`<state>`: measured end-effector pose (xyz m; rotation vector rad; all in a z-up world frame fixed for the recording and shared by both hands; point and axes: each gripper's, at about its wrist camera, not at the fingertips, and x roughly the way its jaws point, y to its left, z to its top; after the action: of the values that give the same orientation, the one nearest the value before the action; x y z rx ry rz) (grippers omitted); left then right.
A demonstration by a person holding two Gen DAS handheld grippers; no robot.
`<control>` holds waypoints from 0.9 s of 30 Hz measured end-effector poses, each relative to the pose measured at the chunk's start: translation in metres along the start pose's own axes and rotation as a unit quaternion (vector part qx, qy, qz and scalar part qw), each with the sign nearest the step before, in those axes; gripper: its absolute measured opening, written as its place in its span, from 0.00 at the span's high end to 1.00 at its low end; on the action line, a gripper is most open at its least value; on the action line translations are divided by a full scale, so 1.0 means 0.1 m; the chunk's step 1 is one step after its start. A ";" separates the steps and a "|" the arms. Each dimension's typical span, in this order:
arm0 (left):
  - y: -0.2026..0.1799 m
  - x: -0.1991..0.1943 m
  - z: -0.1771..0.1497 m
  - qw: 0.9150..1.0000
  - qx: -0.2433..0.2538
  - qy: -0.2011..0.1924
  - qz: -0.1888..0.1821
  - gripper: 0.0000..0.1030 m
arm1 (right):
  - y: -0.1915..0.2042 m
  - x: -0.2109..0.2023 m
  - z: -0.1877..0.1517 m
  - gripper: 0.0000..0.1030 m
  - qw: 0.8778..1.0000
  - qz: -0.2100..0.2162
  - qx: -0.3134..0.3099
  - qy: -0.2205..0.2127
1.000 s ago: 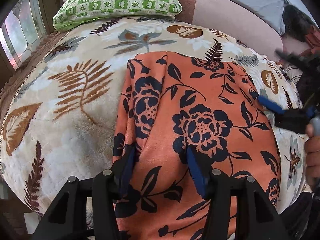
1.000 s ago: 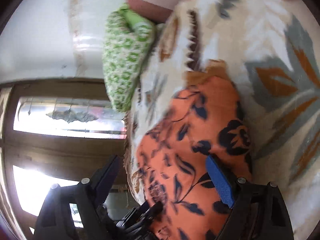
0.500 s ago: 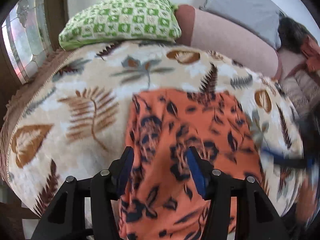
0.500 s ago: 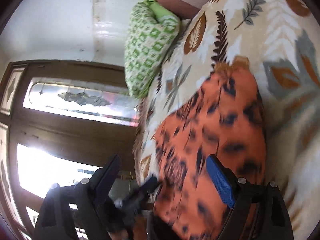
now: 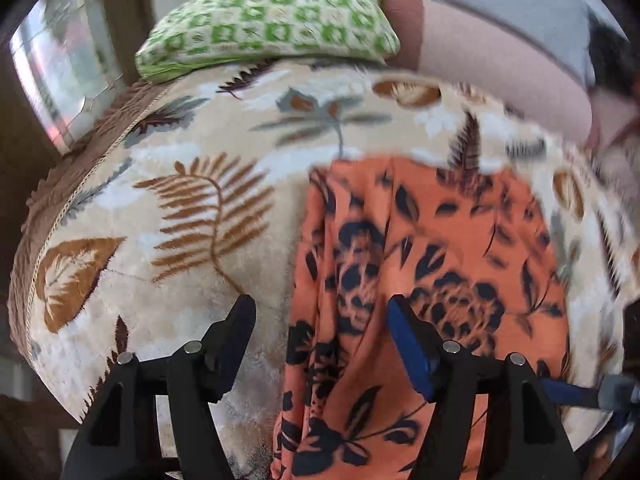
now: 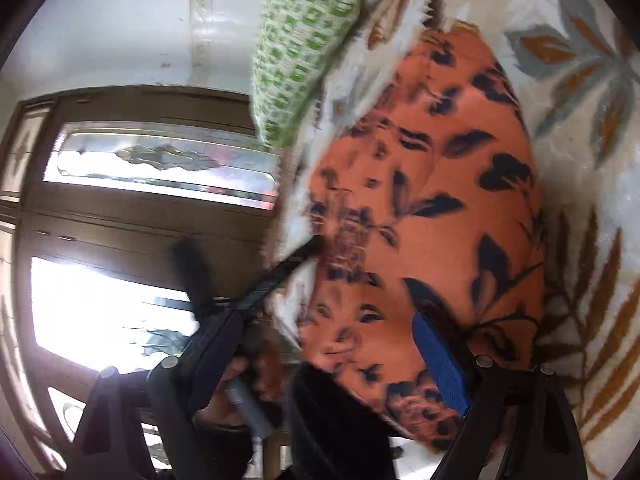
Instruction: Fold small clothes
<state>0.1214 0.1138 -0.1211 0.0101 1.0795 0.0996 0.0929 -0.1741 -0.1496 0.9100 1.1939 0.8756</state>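
Lay folded on the blanket [image 5: 192,288] near the bed's edge: orange floral cloth [image 5: 436,264], pillow [image 5: 272,28] beyond. Left gripper [image 5: 320,340] over the cloth's left fold, fingers opening, edge between them but not pinched. Right gripper [image 6: 320,356] spread wide, gripping nothing. Best to let go cleanly, flatten the fold, then take matching corners for the next fold. No readable brand or writing anywhere.

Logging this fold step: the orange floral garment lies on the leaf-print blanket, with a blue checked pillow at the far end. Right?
One detail is off: the pillow is green checked, not blue, as the left wrist view shows. The orange floral garment does lie on the leaf-print blanket.
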 end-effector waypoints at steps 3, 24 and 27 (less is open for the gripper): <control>0.04 -0.01 -0.07 1.000 -0.005 -0.007 0.004 0.32 | 0.03 -0.09 0.00 0.13 0.999 0.027 0.022 -0.014; -0.08 -0.16 -0.30 1.000 0.017 -0.010 0.004 0.28 | -0.03 -0.13 0.58 0.11 0.997 -0.021 0.027 -0.074; -0.08 -0.15 -0.30 1.000 0.016 -0.009 0.004 0.28 | 0.20 -0.26 0.49 0.11 0.997 -0.017 0.006 -0.080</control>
<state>0.0886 0.1030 -0.1229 0.0442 1.0634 0.0891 0.1351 -0.1962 -0.1154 0.9483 1.0747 0.7537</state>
